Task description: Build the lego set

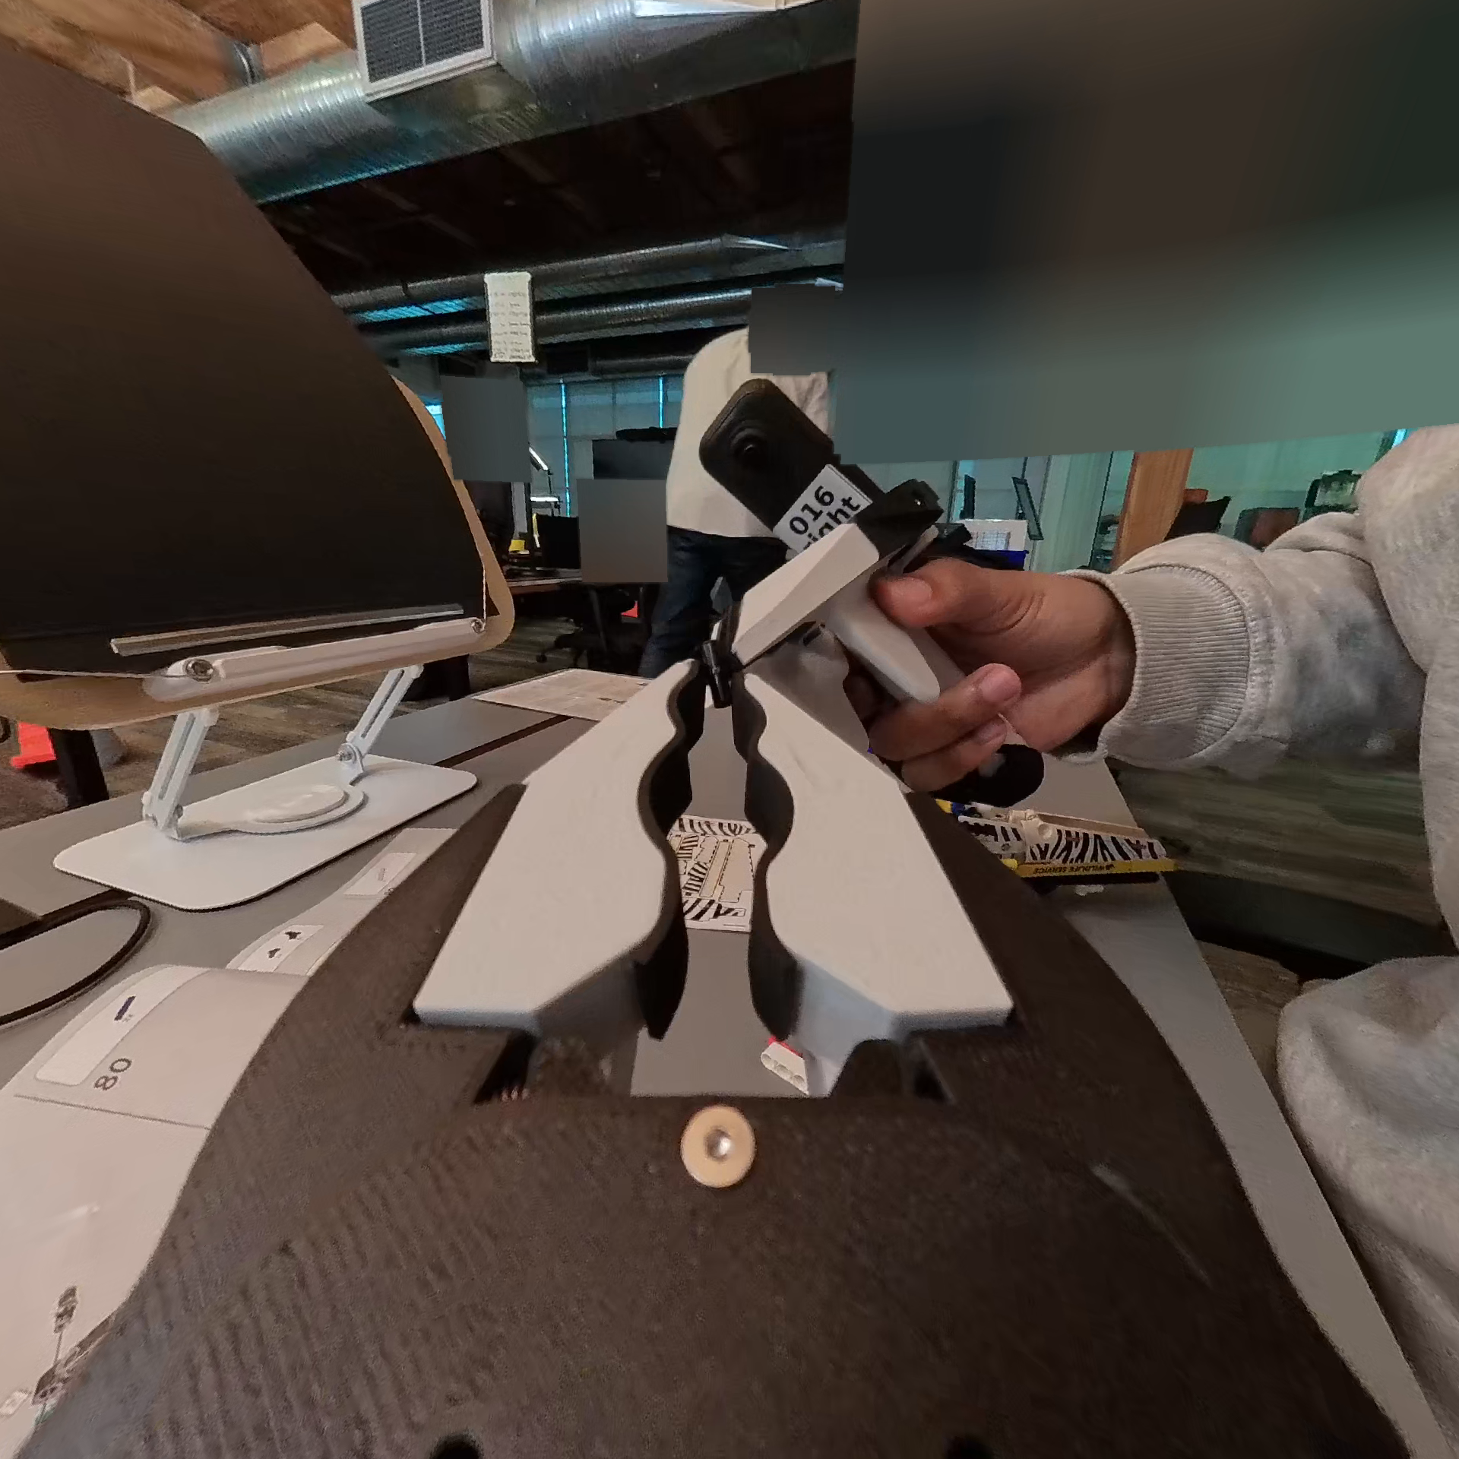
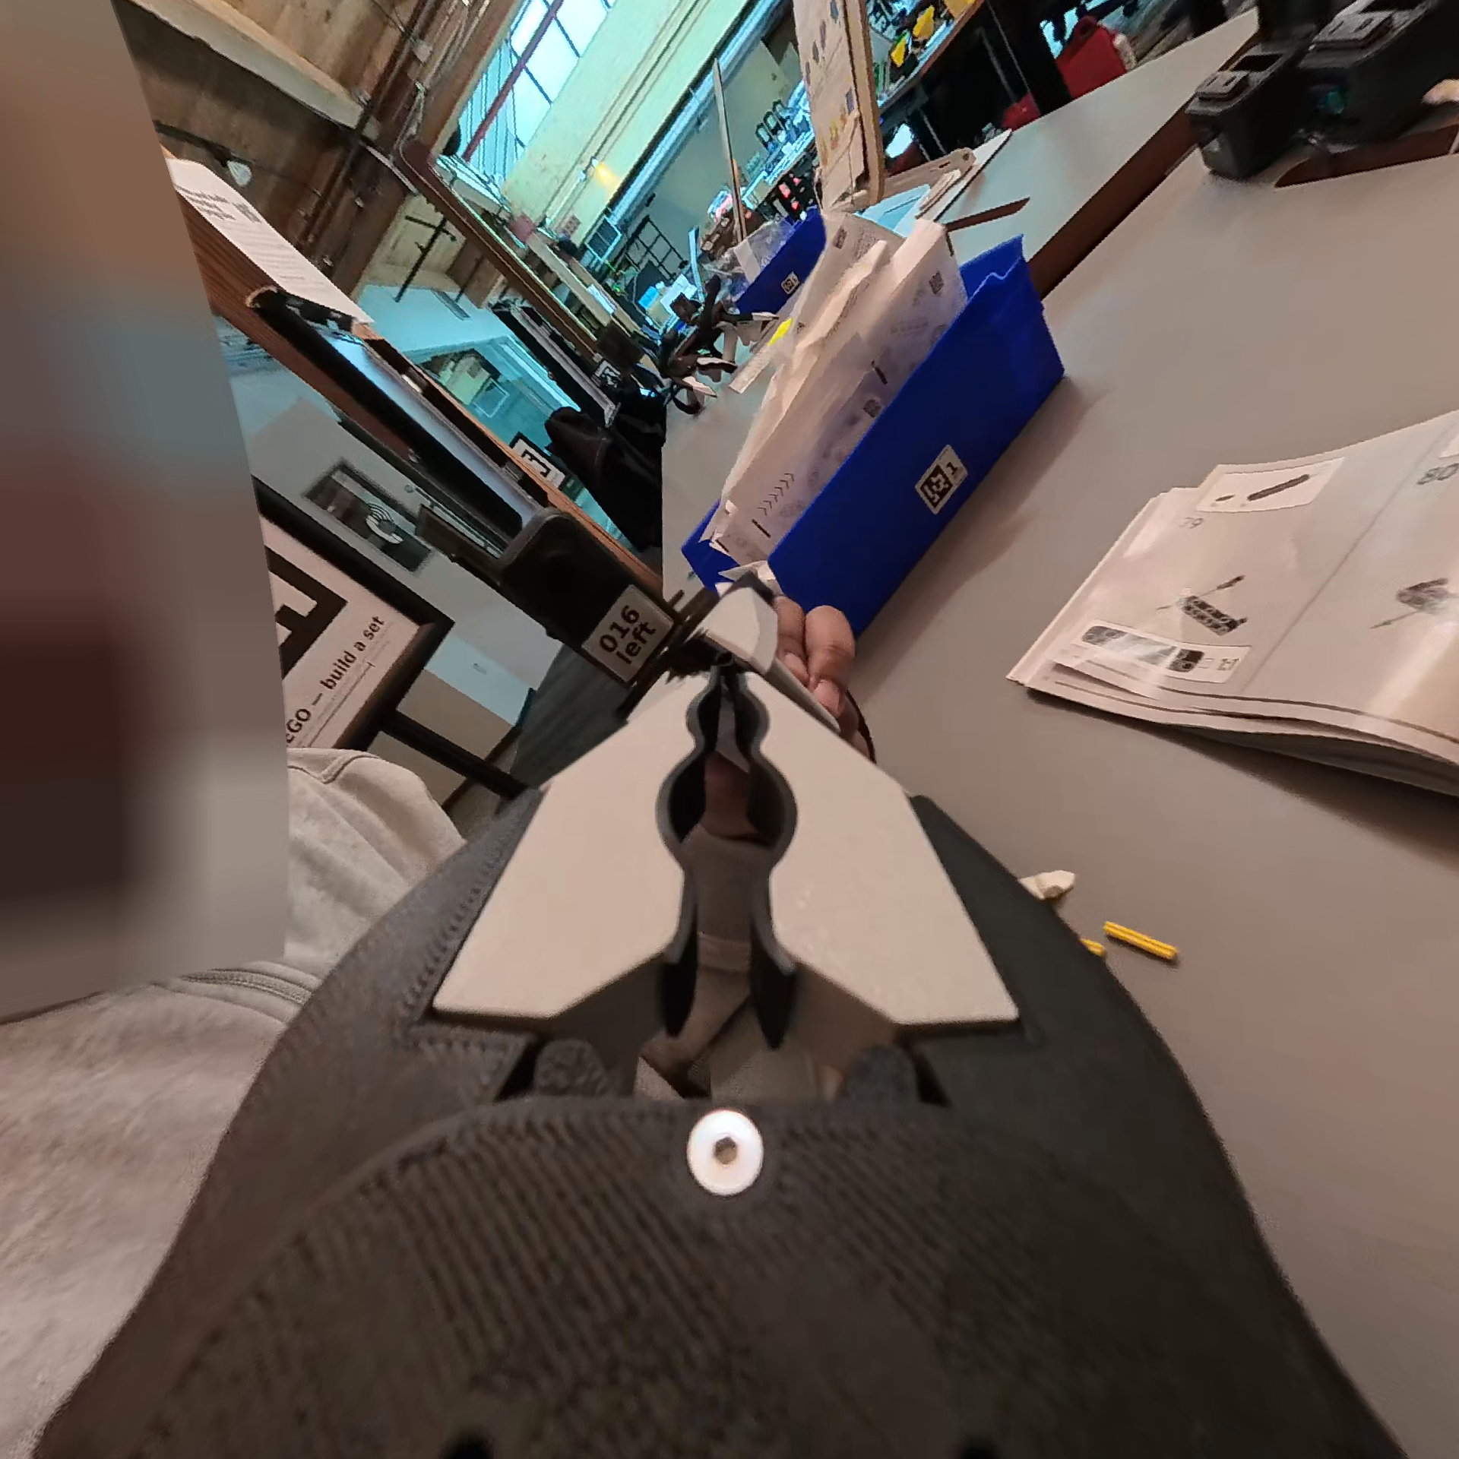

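My left gripper (image 1: 718, 680) and my right gripper (image 2: 722, 680) meet tip to tip above the grey table (image 2: 1184, 331). A small black Lego part (image 1: 717, 671) sits where the tips join. Each gripper's jaws are closed on it, or on a black piece joined to it; I cannot tell which. In the left wrist view a hand holds the right gripper (image 1: 734, 643) from the upper right. In the right wrist view the left gripper (image 2: 714, 631) comes in from the far side, with a black ridged bit (image 2: 688, 631) at its tips. A zebra-striped Lego build (image 1: 1058, 849) lies on the table.
An open instruction booklet (image 2: 1263, 616) lies to the right. A blue bin (image 2: 908, 474) with paper bags stands behind. A yellow axle (image 2: 1141, 941) and a white piece (image 2: 1046, 883) lie loose. A zebra sticker sheet (image 1: 714, 860), a stand (image 1: 268, 821) and a cable (image 1: 79, 971) are on the table. Only a small space, under 4 cm, lies between the two pairs of fingers.
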### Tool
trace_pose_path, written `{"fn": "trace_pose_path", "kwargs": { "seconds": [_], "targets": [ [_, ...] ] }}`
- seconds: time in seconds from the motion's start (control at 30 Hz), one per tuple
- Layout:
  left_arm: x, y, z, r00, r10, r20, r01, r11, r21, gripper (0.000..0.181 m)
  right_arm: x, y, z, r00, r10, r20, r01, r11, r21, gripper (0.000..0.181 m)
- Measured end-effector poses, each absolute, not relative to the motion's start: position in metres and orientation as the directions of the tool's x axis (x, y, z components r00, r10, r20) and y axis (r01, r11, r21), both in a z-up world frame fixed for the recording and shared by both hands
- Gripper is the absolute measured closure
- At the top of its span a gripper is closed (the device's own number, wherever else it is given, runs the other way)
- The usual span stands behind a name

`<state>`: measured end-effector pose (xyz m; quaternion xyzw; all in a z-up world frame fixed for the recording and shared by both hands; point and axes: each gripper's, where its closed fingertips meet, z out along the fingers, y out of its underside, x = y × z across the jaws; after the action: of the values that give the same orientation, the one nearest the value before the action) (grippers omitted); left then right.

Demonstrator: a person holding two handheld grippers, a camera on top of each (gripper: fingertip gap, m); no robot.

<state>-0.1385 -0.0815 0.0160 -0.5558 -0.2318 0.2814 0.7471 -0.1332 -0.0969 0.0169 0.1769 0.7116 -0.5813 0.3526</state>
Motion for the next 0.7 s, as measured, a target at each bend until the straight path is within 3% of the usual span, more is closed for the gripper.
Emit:
{"fn": "trace_pose_path", "kwargs": {
  "seconds": [0.27, 0.7],
  "targets": [
    [-0.134, -0.079, 0.019, 0.757, 0.652, 0.035, -0.170, 0.248, -0.954, 0.178, -0.128, -0.094, 0.020, -0.719, -0.142, -0.681, 0.623, 0.304, -0.721, 0.177],
    [-0.127, -0.059, 0.008, 0.849, 0.521, 0.089, -0.054, 0.253, -0.966, 0.178, -0.123, -0.074, 0.007, -0.619, -0.130, -0.774, 0.675, 0.415, -0.610, 0.181]
  ]
}}
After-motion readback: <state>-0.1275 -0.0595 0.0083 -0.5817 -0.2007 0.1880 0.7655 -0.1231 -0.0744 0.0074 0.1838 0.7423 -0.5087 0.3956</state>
